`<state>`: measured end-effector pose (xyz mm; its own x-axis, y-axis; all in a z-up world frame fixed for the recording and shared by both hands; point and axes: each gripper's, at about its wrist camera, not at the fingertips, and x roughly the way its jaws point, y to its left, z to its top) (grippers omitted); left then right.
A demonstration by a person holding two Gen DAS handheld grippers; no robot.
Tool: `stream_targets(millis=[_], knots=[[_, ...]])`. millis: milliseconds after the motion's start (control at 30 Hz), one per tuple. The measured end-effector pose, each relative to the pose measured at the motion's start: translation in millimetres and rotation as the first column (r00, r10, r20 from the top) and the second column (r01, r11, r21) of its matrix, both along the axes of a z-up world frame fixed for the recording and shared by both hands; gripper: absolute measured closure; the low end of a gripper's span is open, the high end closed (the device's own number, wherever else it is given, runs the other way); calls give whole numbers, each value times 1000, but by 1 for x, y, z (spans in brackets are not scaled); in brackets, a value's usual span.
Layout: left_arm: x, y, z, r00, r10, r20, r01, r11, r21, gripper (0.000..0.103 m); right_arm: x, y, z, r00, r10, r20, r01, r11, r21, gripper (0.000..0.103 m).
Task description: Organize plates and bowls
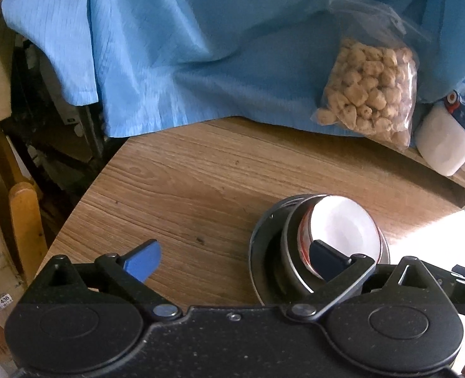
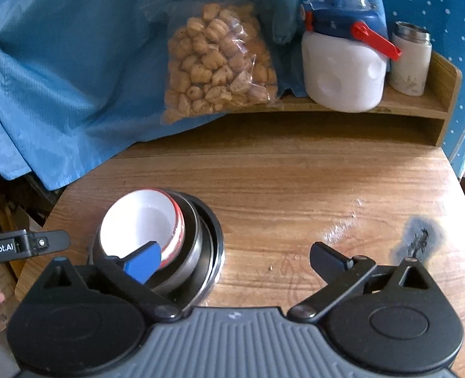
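Both jaws stand released and empty. The nested stack sits on the tabletop between them, the white bowl tilted; stacking looks finished, so next comes straightening or backing off.

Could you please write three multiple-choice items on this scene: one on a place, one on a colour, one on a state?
1. Where does the white bowl sit?
A. inside the metal bowl
B. on the shelf
C. on the blue cloth

2. What colour is the white jug's lever?
A. green
B. red
C. yellow

3. How do the right gripper's jaws stand?
A. shut on a bowl
B. shut on nothing
C. wide open, nothing held

Answers: 1 A, the white bowl is nested in the metal one; 2 B, a red lever juts out; 3 C, bare table shows between them.
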<state>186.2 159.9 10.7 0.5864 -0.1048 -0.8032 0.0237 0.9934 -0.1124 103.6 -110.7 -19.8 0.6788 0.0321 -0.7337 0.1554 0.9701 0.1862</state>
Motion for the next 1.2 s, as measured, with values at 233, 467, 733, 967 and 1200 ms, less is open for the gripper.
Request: stream_targets(millis=[233,467,733,967,1200], knots=[[-7,-8,-1,1000,16,-18,-16,1000,-12,1,-13,-5,6,998,45,31,-45,999,-13,0],[-25,-27,8,997,65,38,-65,998,10,1,-21,-16,13,983,154,100,-152,988,-26,0],[-62,-63,24,982,162,96,-167,985,41,1,-26,-54,24,961,241,135,-240,971,-21,0],[-95,-96,32,954,273,127,-280,959,43,1,-33,-80,29,914,375,156,-373,927,-44,0],[-129,-130,35,924,351,150,-363,930,56,1,-45,-106,30,866,462,193,-463,885,-41,0]])
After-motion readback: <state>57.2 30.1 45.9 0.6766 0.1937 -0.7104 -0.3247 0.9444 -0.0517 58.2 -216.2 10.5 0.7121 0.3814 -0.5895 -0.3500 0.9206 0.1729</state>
